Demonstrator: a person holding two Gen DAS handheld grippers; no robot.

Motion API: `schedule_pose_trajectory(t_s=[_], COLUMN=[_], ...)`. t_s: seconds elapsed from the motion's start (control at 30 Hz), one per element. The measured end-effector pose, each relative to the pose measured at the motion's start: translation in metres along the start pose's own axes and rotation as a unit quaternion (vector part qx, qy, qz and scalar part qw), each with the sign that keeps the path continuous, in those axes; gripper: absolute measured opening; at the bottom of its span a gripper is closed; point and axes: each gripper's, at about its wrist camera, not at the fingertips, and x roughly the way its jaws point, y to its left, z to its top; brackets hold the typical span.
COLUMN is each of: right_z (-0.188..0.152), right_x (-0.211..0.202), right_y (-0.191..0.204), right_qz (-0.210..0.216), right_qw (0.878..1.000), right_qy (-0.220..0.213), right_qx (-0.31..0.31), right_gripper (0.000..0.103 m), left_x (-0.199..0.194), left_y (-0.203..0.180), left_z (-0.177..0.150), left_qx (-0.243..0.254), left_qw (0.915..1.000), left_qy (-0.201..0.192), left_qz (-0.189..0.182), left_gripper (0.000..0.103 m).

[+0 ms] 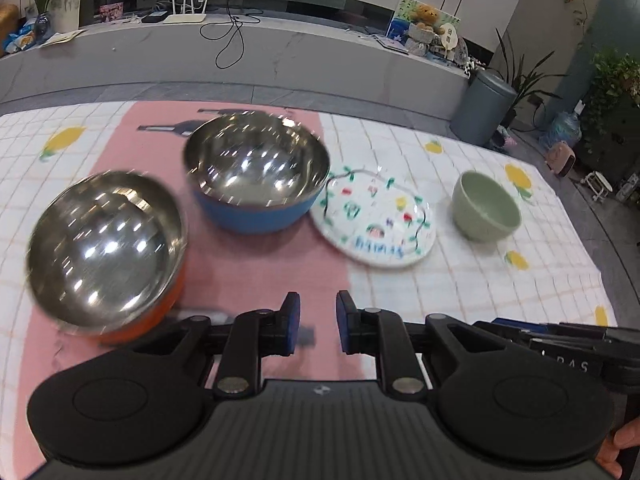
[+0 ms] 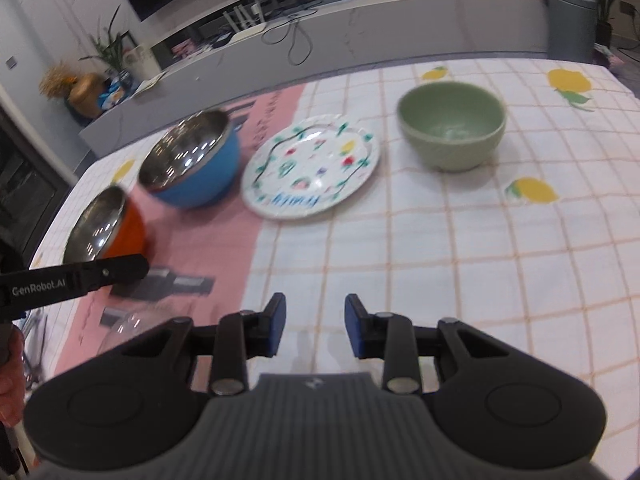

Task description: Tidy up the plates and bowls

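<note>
Steel-lined bowls sit on the pink strip of the table: orange bowl (image 1: 106, 256) near-left, blue bowl (image 1: 256, 176) just beyond it, then the painted plate (image 1: 374, 222) and the green bowl (image 1: 486, 210) further right, all in a rough row w/ gaps between. Left tongs (image 1: 318, 322) are apart, nothing betw. the pads, & lie closest to the orange bowl, just left of them. Right tongs (image 2: 315, 326) also apart & empty; green bowl is far-right of them, so prob. that hand's pick. No stacking done yet.
</note>
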Motion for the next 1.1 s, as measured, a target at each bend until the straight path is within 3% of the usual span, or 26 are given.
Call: schedule_pose_trajectory(t_s=[0.1,0.3,0.57,0.8,0.97,1.1], right_z=[0.015,0.046,0.074,0.082,0.084,0.084], right_x=[0.006,0.023,0.056,0.079,0.087,0.092], right_y=[-0.01,-0.03,-0.047,-0.058,-0.062,-0.061], right_qz=[-0.006,-0.013,-0.013,-0.005,-0.002,0.005], right_qw=[1.0,0.999,0.997,0.995,0.994,0.995], right_qy=[-0.008,-0.016,-0.01,-0.012,-0.02,-0.019], right_qx=[0.008,0.038,0.07,0.097,0.105,0.1], right_gripper=[0.032,0.046,0.044,0.042,0.037,0.02], left_x=[0.016,0.048,0.089,0.108,0.111,0.112], left_y=[-0.004,-0.004,0.013,0.015,0.012,0.007], left_z=[0.013,0.029,0.04,0.034,0.034,0.034], left_qx=[-0.005,-0.026,-0.091,-0.106,-0.105,-0.094], left_qw=[1.0,0.9995,0.9958,0.9944,0.9944,0.9954], left_qy=[-0.005,-0.014,-0.003,-0.004,-0.015,-0.018], left_qz=[-0.004,-0.01,-0.006,0.002,-0.004,-0.001], left_gripper=[0.021,0.022,0.025,0.027,0.027,0.026])
